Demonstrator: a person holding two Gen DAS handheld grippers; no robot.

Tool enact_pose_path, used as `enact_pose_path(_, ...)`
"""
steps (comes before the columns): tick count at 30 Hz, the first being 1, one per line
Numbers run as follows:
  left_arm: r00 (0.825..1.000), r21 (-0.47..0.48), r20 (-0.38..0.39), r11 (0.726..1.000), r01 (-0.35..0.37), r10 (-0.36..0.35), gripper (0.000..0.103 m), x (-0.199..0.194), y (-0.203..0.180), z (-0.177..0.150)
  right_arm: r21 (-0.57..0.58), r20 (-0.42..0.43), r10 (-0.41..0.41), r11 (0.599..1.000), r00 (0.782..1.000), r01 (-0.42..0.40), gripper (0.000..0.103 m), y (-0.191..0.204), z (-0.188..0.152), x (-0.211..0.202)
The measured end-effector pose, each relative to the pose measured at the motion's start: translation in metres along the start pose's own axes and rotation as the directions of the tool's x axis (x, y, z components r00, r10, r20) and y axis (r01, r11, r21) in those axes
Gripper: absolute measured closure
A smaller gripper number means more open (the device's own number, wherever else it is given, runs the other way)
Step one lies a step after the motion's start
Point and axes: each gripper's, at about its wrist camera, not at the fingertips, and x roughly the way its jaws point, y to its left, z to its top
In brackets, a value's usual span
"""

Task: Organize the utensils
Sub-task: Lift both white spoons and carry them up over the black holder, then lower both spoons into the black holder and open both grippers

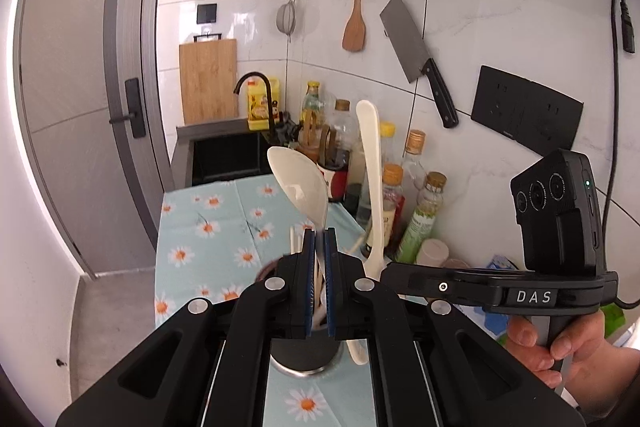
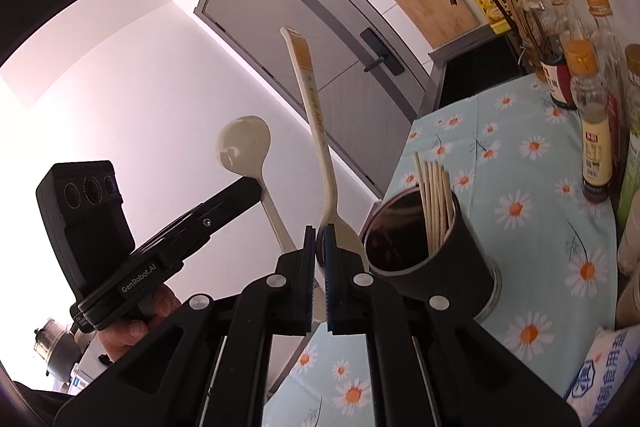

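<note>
My left gripper (image 1: 319, 233) is shut on the handle of a cream ladle-shaped spoon (image 1: 298, 185), bowl up, above a black utensil cup (image 1: 306, 353). My right gripper (image 2: 319, 229) is shut on the bowl end of a second cream spoon (image 2: 316, 115) with its handle pointing up. That spoon also shows in the left wrist view (image 1: 370, 163), held by the right gripper (image 1: 394, 273). The cup (image 2: 444, 259) stands on the daisy tablecloth (image 2: 520, 163) and holds several pale chopsticks (image 2: 434, 203). The left gripper (image 2: 244, 193) and its spoon (image 2: 246, 147) appear left of the cup.
Several bottles (image 1: 416, 203) line the tiled wall at the right. A sink (image 1: 228, 157) with a black tap and a wooden board (image 1: 208, 81) lie beyond the cloth. A cleaver (image 1: 416, 59) and a wooden spatula (image 1: 355, 11) hang on the wall. A white-blue bag (image 2: 604, 375) lies near right.
</note>
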Motion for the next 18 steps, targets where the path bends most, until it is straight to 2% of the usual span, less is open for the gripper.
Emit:
enact_pose_path(10,0.995,0.064,0.066,0.995,-0.083,0.079,0.1,0.024,0.009,0.019,0.004,0.032,-0.015,1.0,0.999,0.015,0.098,-0.012,0.023,0.03)
enact_pose_path(18,0.996,0.052,0.051,0.996,-0.077,0.074,0.1,0.051,0.019,0.007,0.002,0.003,-0.077,0.997,0.997,0.077,0.098,-0.032,0.016,0.057)
